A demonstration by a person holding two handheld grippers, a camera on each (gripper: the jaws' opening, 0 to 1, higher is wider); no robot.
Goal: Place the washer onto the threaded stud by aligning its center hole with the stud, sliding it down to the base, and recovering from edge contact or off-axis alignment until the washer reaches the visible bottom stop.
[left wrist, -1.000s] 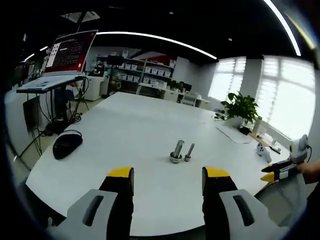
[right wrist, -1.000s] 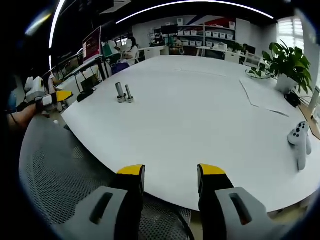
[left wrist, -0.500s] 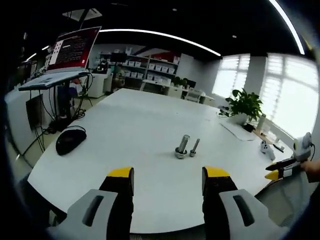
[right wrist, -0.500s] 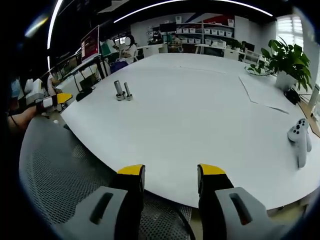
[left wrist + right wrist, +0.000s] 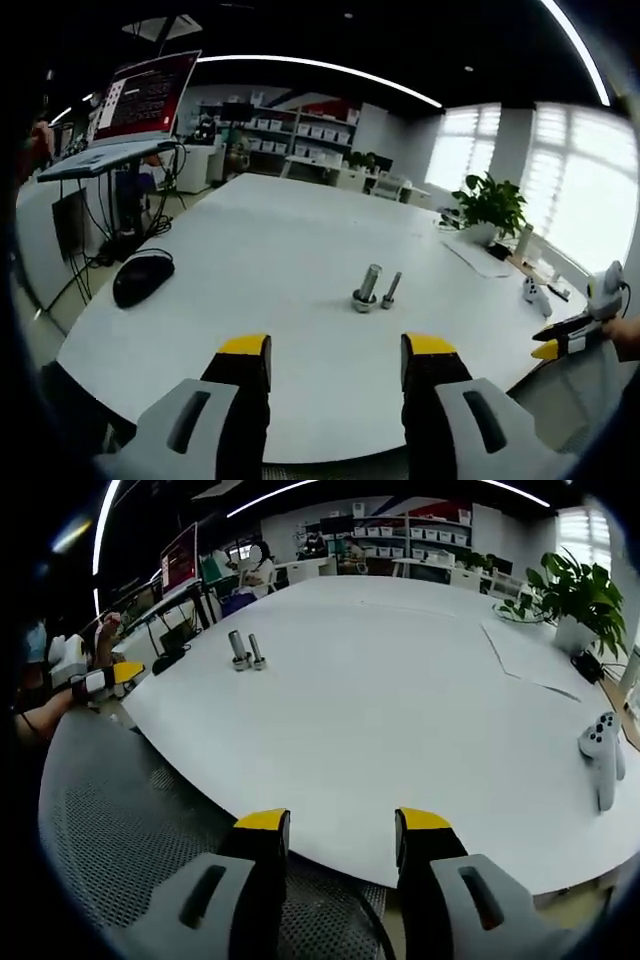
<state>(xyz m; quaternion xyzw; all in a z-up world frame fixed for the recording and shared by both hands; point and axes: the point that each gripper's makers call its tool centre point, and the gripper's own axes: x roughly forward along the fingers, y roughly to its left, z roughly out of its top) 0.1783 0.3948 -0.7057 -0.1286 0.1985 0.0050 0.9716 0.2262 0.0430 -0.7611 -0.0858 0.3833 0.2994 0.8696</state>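
In the left gripper view, a black computer mouse [image 5: 138,276] lies at the left on the white desk [image 5: 250,250]. Near the middle of the desk stands the threaded stud [image 5: 366,288], upright, with a ring at its base that may be the washer, though it is too small to tell. A smaller bolt [image 5: 391,290] stands just beside it on the right. The left claw [image 5: 335,350] hovers over the near edge of the desk with its yellow-tipped jaws apart and nothing between them. At the far right a potted plant [image 5: 489,210] stands on the desk, and the right claw [image 5: 556,340] comes in at the edge. In the right gripper view, the same stud [image 5: 238,649] and bolt [image 5: 256,652] stand at the far left part of the desk, well apart from the right claw [image 5: 338,823], whose jaws are also apart and hold nothing. A grey mesh chair [image 5: 130,810] is below the desk edge, and a white game controller [image 5: 603,755] lies at the right.
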